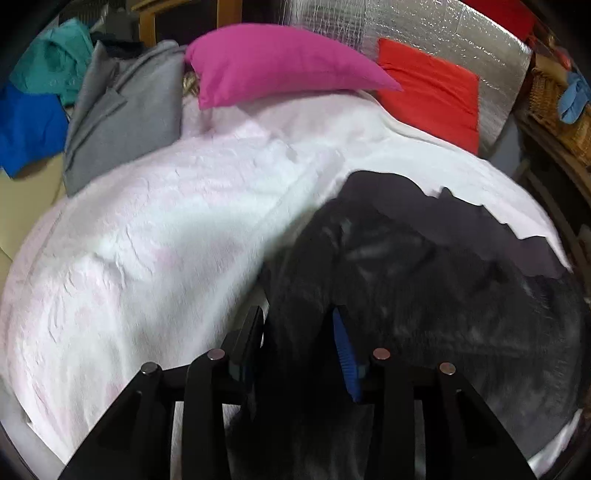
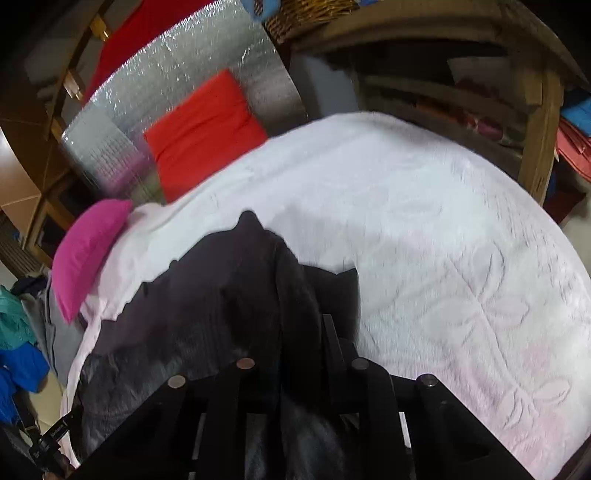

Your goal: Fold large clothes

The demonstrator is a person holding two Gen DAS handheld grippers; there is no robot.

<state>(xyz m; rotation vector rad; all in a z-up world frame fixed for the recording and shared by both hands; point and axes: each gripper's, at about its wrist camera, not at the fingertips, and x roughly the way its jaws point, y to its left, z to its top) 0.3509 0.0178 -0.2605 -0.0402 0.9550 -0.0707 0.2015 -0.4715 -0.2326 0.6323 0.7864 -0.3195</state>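
Dark garment (image 1: 424,266) on the white blanket (image 1: 166,221) is clamped by both tools (image 1: 299,325) (image 2: 299,332).

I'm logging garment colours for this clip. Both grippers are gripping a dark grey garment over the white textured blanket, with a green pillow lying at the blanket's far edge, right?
Not quite: the pillow is magenta pink, as the left wrist view shows. The rest holds: left gripper and right gripper both grip the dark grey garment over the white textured blanket.

white bedspread (image 2: 443,229), silver foil panel (image 1: 406,33), wooden shelving (image 2: 532,122)
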